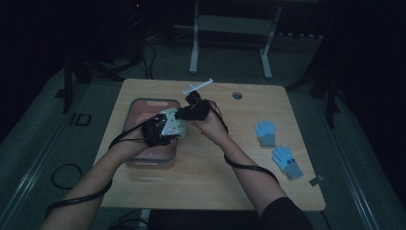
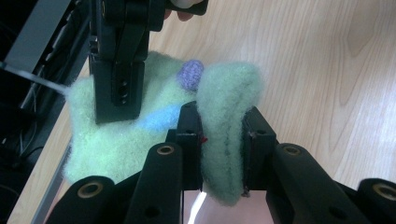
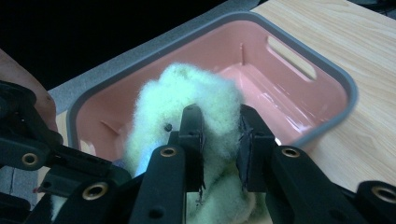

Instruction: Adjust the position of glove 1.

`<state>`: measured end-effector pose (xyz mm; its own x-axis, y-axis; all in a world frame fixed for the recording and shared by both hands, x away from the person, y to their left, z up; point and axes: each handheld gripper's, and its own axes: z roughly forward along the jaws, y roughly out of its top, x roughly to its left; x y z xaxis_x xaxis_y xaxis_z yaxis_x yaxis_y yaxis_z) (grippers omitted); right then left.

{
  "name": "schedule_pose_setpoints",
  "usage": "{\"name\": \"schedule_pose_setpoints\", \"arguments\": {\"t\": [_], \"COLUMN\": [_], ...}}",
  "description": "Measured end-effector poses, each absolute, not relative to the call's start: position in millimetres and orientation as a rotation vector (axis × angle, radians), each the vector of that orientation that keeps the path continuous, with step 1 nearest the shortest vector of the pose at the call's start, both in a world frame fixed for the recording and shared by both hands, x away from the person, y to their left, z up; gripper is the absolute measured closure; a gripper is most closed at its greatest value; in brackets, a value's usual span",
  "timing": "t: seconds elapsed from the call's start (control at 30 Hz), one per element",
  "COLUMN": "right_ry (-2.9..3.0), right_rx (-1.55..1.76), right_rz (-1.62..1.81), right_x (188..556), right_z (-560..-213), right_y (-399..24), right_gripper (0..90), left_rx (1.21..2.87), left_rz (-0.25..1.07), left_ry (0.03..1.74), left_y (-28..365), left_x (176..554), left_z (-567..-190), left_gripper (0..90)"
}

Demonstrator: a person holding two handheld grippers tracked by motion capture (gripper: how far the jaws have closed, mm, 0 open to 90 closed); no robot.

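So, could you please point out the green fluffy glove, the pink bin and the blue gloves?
green fluffy glove (image 2: 112,140), left gripper view, its palm
pink bin (image 3: 303,56), right gripper view, its grey rim
blue gloves (image 1: 265,132), high view, the farther glove's palm

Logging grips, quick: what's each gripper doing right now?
Left gripper: closed on the green fuzzy glove.
Right gripper: closed on the same glove.

No readable text, label or number appears anywhere.

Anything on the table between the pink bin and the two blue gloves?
High view: only the person's right forearm crosses it; otherwise bare wood from the pink bin to the blue gloves.
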<state>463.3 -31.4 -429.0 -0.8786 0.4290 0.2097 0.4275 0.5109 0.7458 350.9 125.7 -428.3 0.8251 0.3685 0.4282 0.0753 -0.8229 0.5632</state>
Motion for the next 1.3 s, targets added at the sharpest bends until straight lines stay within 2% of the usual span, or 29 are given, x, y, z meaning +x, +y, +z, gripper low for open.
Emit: {"name": "schedule_pose_setpoints", "arguments": {"t": [0.5,0.83,1.03,1.2,1.27,1.3], "right_ry": [2.77,2.808,2.835,2.85,2.839,2.833], "right_rx": [0.732,0.777,0.815,0.822,0.841,0.845], "right_rz": [1.347,1.337,1.276,1.209,1.213,1.219], "right_x": [465,469,475,477,477,477], "right_z": [-440,-468,-481,-487,-486,-485], "right_y": [16,33,36,36,30,28], "right_gripper": [74.4,74.4,73.5,67.8,67.9,66.9], "left_rx": [2.514,2.551,2.597,2.655,2.69,2.731], "left_rz": [0.703,0.67,0.606,0.535,0.497,0.435], "left_ry": [0.378,0.375,0.388,0.394,0.402,0.42], "left_y": [167,186,183,179,177,176], "left_x": [350,354,368,378,382,386], "left_z": [-442,-467,-487,-496,-501,-508], "left_gripper": [73.6,73.5,73.5,73.2,72.5,71.9]}}
